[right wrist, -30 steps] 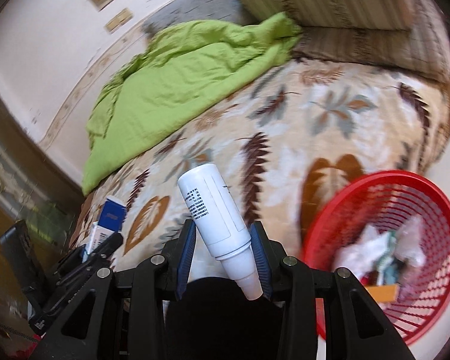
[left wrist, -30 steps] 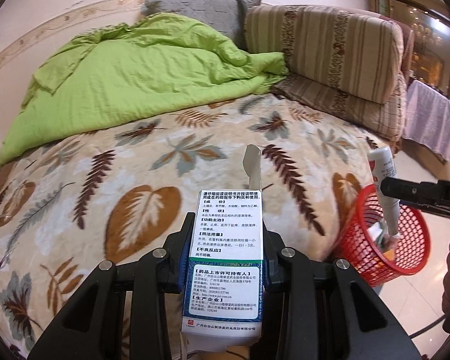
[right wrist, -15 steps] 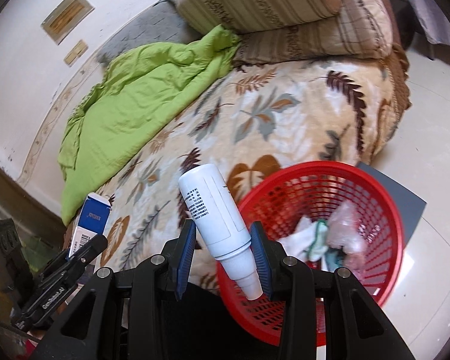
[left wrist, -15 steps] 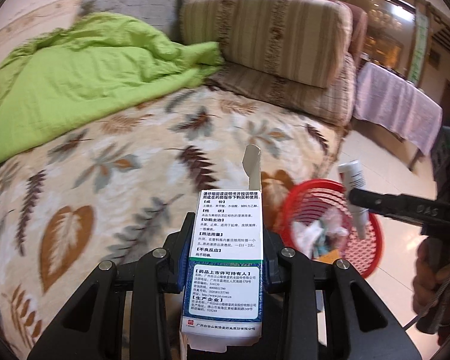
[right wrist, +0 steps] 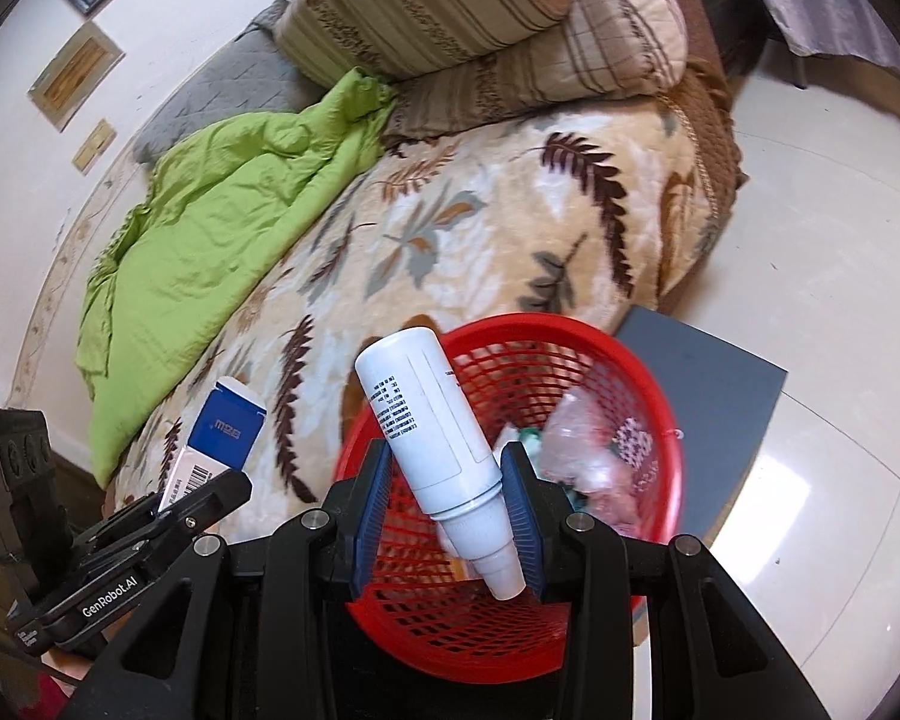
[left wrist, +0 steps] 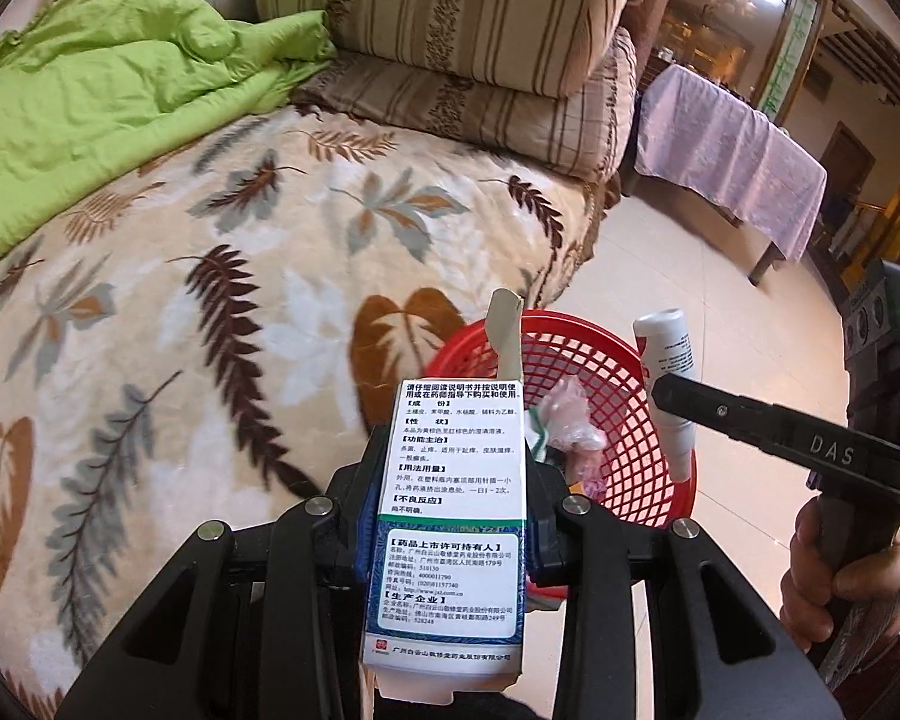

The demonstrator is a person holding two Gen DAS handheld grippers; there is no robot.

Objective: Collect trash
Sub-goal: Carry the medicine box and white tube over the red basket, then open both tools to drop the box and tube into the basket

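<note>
While both tools are hanging over the round red plastic mesh basket (right wrist: 576, 594) that is standing on the pale tiled floor (right wrist: 840, 276) just beside the bed with the leaf-patterned blanket (left wrist: 222, 276), the step in hand appears to be dropping the two pieces of trash into it. The right tool (right wrist: 447, 507) is pinching a white plastic bottle (right wrist: 432, 426) near its shoulder, nozzle tilted down toward the basket's inside, and the bottle is sitting squarely above the opening. The left tool (left wrist: 447, 516) is pinching a white and blue printed cardboard medicine box (left wrist: 450, 516) by its two long sides, with one end flap standing open; in the left wrist view the box is lying over the near rim, not clearly over the middle. To do it well, the person is probably needing to carry the box a little further over the crumpled wrappers (right wrist: 576, 444) inside before spreading either tool, since the light box could catch the rim and tumble to the floor.
</note>
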